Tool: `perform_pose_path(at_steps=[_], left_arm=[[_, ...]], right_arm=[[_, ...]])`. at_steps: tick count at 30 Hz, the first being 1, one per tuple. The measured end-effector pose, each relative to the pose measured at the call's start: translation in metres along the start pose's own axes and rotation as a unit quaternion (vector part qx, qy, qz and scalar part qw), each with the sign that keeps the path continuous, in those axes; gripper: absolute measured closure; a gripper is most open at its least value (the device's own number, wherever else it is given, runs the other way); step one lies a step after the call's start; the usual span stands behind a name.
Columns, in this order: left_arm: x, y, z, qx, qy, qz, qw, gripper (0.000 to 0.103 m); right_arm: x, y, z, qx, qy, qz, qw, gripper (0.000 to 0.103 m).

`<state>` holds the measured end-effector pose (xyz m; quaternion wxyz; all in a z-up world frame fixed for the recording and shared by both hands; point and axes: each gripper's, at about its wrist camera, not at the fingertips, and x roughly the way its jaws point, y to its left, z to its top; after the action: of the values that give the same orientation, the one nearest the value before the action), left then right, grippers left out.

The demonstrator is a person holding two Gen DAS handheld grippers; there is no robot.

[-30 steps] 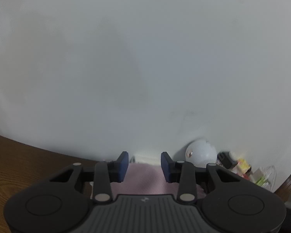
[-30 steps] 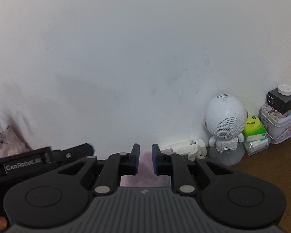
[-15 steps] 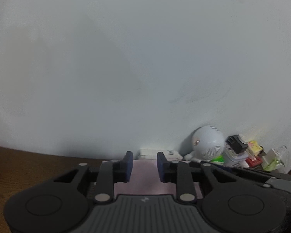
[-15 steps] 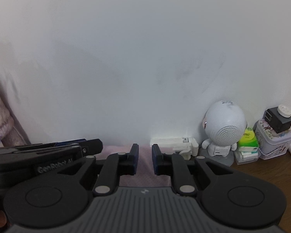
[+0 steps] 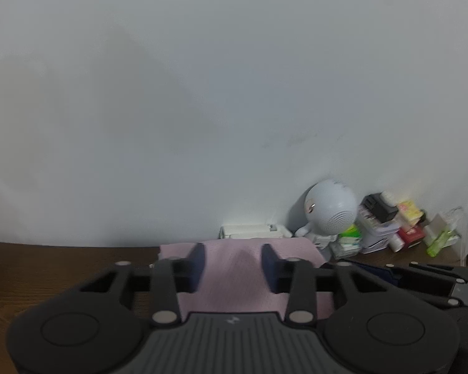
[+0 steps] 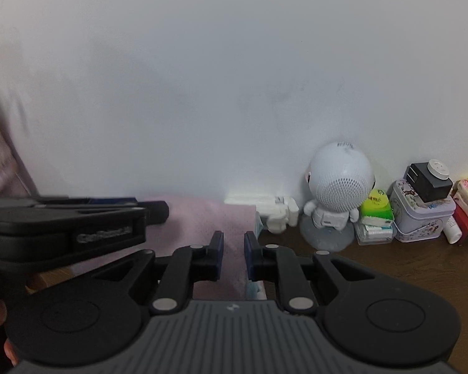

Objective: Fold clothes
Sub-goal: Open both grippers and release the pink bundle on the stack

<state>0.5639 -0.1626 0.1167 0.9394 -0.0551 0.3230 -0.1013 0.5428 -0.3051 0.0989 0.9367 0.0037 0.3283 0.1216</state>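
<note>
Straight ahead on the desk [image 5: 62, 268], the pink cloth [image 5: 234, 268] lies flat under both grippers — left gripper [image 5: 233, 265] jaws apart, right gripper [image 6: 234, 257] jaws narrowly apart — neither pinching it.

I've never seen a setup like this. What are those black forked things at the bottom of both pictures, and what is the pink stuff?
No robot here: a person holds a two-finger gripper in each hand, and a camera on each looks forward along its fingers. One picture is from the left gripper, whose fingers stand apart; the other from the right gripper, whose fingers have a narrower gap. Both are open over a pink cloth lying on a brown table, the garment being folded. Neither visibly grips it. Against the wall stand a white robot-shaped figurine, a tin and small boxes.
</note>
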Motion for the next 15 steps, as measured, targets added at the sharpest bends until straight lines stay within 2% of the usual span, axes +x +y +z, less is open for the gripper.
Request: perform_pose_path(at_steps=[4, 6, 10, 11, 13, 15], left_arm=[[-0.015, 0.007, -0.015, 0.005, -0.003, 0.015, 0.9999, 0.062], [-0.015, 0.01, -0.022, 0.008, -0.004, 0.018, 0.9998, 0.063], [0.001, 0.01, -0.032, 0.01, 0.02, 0.021, 0.9995, 0.067], [-0.001, 0.011, -0.033, 0.009, 0.013, 0.02, 0.9997, 0.067], [-0.005, 0.014, -0.035, 0.008, -0.002, 0.018, 0.9998, 0.062], [-0.012, 0.017, -0.04, 0.008, -0.015, 0.018, 0.9997, 0.052]], right_arm=[[-0.022, -0.003, -0.005, 0.0, -0.023, 0.019, 1.0, 0.088], [-0.02, -0.002, -0.01, -0.007, -0.02, 0.015, 1.0, 0.088], [-0.004, -0.005, -0.017, 0.007, -0.003, 0.006, 1.0, 0.088], [-0.004, -0.006, -0.018, 0.012, -0.007, 0.008, 1.0, 0.088], [-0.009, -0.008, -0.02, 0.018, -0.016, 0.02, 1.0, 0.088], [-0.02, -0.009, -0.023, 0.018, -0.034, 0.027, 0.999, 0.087]])
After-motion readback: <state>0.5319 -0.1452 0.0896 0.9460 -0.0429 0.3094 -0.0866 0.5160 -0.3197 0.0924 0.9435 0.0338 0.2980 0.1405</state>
